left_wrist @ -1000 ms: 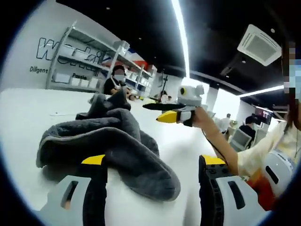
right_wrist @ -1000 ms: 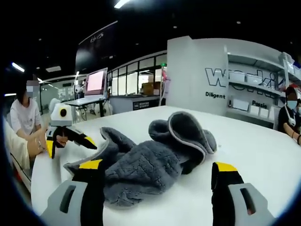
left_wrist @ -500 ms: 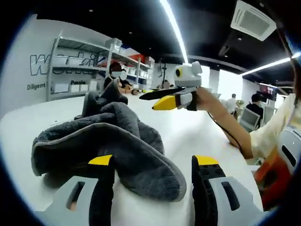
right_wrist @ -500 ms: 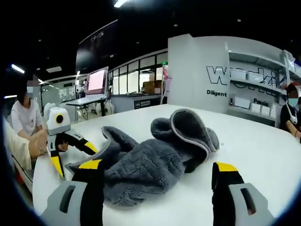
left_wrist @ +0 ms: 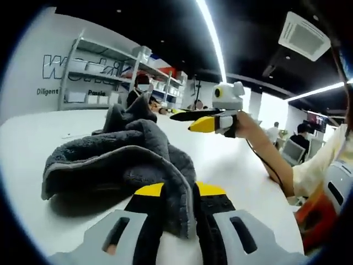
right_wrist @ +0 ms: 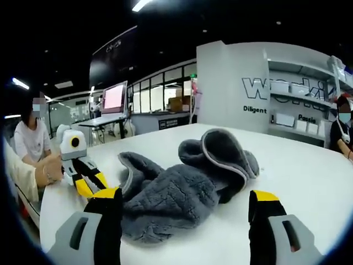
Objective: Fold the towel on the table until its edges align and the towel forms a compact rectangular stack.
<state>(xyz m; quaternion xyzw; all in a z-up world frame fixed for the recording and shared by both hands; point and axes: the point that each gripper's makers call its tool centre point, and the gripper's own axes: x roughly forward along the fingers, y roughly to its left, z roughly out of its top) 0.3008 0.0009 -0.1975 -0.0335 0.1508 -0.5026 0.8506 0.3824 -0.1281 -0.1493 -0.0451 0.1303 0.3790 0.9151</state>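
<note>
The left gripper (left_wrist: 176,193) has just closed its jaws on a hem of the crumpled grey towel (left_wrist: 121,160), which lies heaped mid-desk (right_wrist: 309,171). The right gripper (right_wrist: 185,207) hovers beside it, jaws wide apart. Spreading out can now begin; no fold made yet.

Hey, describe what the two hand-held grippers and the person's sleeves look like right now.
Each hand-held gripper has pale grey bodies with slotted sides and black jaws tipped in yellow, as on the left hand-held gripper and the right hand-held gripper. Seen from across, each carries a white box on top. A thin dark cable trails from the right one. The person wears a cream sleeve.
</note>
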